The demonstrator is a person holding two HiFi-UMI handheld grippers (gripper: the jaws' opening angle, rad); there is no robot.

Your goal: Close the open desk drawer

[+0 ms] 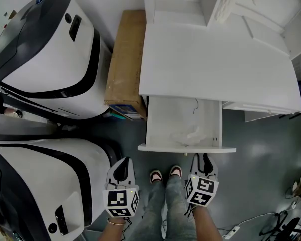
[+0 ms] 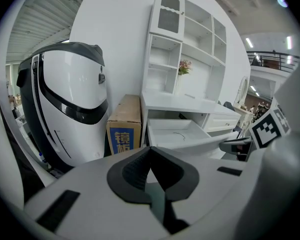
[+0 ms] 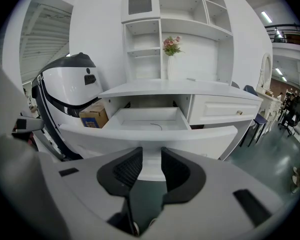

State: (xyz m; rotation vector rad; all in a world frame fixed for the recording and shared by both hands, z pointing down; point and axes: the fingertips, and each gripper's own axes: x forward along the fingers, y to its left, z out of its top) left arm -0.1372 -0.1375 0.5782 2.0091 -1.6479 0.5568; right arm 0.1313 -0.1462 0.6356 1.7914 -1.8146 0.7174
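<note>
holding right tool (image 3: 151,156) slightly spread, left tool (image 2: 149,150) pressed together, short of open drawer (image 1: 186,148); risking jam from off-centre push.

The drawer (image 1: 163,129) before me looks smooth, white-painted. At upper centre the box (image 1: 125,59) is matt brown cardboard. The grey floor (image 1: 261,169) is glossy.

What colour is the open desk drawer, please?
The drawer is white, clearest in the right gripper view.
</note>
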